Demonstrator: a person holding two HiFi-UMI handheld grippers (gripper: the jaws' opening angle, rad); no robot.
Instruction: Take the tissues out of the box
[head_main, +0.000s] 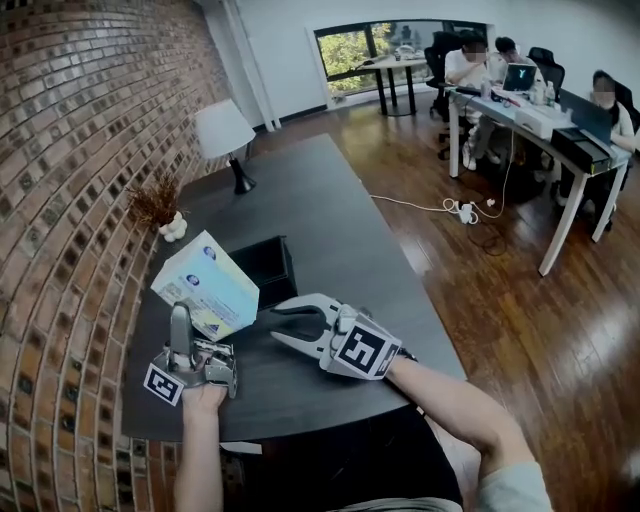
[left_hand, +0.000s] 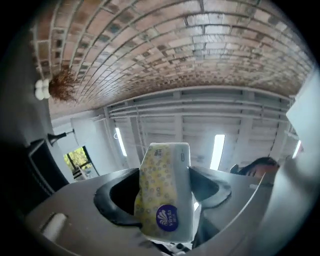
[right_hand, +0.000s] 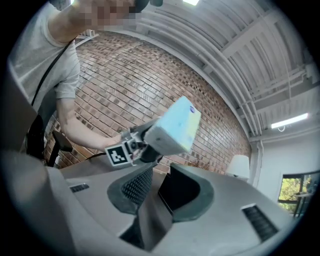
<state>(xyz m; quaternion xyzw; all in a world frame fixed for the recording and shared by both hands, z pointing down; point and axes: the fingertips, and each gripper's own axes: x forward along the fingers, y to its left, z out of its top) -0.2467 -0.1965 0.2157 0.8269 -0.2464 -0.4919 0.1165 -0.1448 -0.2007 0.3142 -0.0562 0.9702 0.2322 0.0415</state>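
Observation:
A soft tissue pack, pale blue with a yellow patterned side, is held up tilted above the dark table. My left gripper is shut on its lower end. In the left gripper view the pack fills the gap between the jaws. An open-topped black box stands on the table just right of the pack. My right gripper hovers open and empty beside the pack, in front of the box. The right gripper view shows the pack above, and the box past my right gripper.
A white table lamp and a small vase of dried twigs stand at the back left by the brick wall. The table's curved front edge runs close under my hands. People sit at desks far to the right.

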